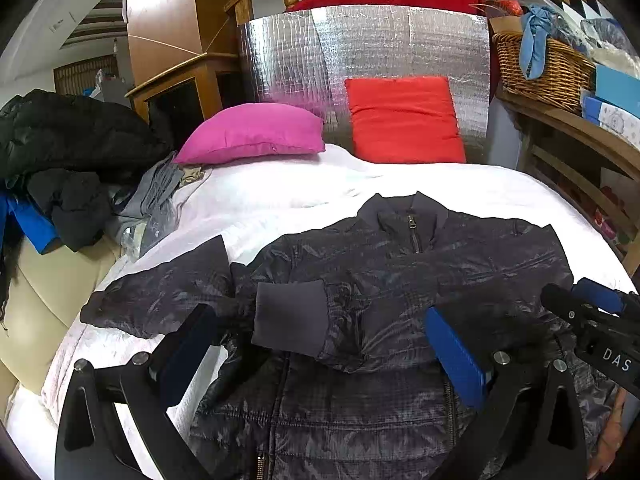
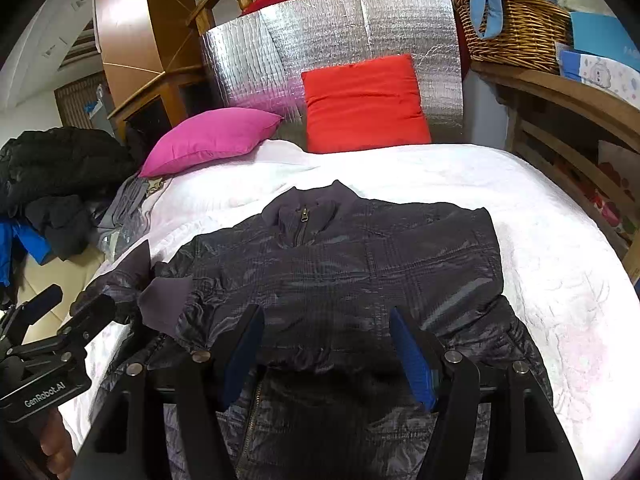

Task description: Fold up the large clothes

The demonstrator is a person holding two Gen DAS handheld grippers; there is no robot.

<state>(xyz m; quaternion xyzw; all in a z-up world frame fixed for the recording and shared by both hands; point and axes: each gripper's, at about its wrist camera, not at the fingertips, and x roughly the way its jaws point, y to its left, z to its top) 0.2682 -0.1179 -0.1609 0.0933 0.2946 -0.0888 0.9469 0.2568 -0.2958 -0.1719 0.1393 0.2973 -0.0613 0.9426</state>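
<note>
1. Jaws: both spread, gripping nothing; left gripper [image 1: 320, 344] and right gripper [image 2: 326, 344] hover over the jacket's lower front.
2. Dark quilted jacket [image 2: 360, 264]: lies front-up on the white bedspread [image 2: 540, 216], collar toward the pillows, one sleeve folded across the chest, cuff [image 1: 290, 316] between the left fingers.
3. Pink pillow [image 1: 252, 134] and red pillow [image 1: 404, 120]: at the bed's head.

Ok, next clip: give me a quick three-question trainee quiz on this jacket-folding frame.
1. True or false: the dark jacket lies on the white bedcover with its collar zipper facing up.
2. Which pillow leans upright against the silver panel? A) pink pillow B) red pillow
3. Fill in: one sleeve is folded across the chest, its ____ cuff lying between the left gripper fingers.

Key: 1 true; 2 B; 3 grey.
</note>
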